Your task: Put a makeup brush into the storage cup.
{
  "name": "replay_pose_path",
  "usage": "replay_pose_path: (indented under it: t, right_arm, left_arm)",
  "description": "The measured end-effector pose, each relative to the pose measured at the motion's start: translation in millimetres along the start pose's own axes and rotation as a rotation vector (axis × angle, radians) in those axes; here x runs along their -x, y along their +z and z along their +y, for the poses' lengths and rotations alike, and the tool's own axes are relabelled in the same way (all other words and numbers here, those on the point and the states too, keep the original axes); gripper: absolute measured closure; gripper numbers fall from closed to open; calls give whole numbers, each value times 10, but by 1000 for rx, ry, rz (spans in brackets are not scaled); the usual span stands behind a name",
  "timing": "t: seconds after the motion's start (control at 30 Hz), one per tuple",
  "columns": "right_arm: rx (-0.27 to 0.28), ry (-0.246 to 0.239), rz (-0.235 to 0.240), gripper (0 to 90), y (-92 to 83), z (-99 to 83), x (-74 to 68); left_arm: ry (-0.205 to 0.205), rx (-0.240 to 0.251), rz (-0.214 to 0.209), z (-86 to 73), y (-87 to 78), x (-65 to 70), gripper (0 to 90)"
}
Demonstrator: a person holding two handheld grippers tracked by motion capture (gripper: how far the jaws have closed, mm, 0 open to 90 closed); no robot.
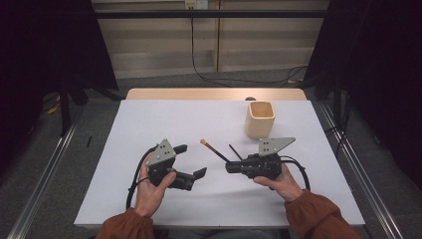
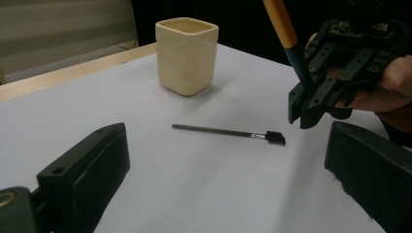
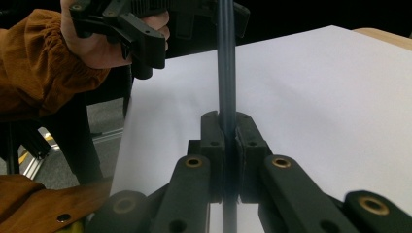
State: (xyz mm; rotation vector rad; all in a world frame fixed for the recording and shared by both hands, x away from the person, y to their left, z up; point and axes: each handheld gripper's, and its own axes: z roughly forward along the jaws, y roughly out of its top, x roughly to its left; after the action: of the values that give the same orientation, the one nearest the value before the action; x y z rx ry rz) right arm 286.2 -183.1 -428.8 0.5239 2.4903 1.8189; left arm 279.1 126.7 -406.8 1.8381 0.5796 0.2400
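Right gripper (image 1: 230, 167) pinches wooden-handled brush (image 1: 214, 150); left gripper (image 1: 193, 160) spread, empty; smaller brush (image 2: 228, 132), seemingly, lies near cup (image 1: 260, 119).

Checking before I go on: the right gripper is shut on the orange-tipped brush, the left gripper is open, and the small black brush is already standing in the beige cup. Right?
Not quite. The small black brush is not in the beige cup; it lies flat on the white table in front of it, as the left gripper view shows. The right gripper is shut on the orange-tipped brush, and the left gripper is open.
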Motion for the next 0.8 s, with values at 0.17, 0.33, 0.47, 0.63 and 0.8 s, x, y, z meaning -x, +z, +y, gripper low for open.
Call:
replay_pose_path:
  t: [0.17,0.33,0.47,0.63,0.8]
  right_arm:
    - [-5,3,4,850,31,-15,9]
    - [-7,-2,4,850,58,-11,-9]
    - [-2,0,1,850,49,-10,-8]
    - [0,9,4,850,51,-12,-3]
    - [0,10,5,850,67,-17,-5]
  left_arm:
    - [6,13,-8,42,43,30,22]
    - [12,21,-36,92,83,44,24]
    - [20,37,-20,106,102,46,24]
    - [18,44,-31,127,118,54,23]
    - [0,52,-67,133,148,73,24]
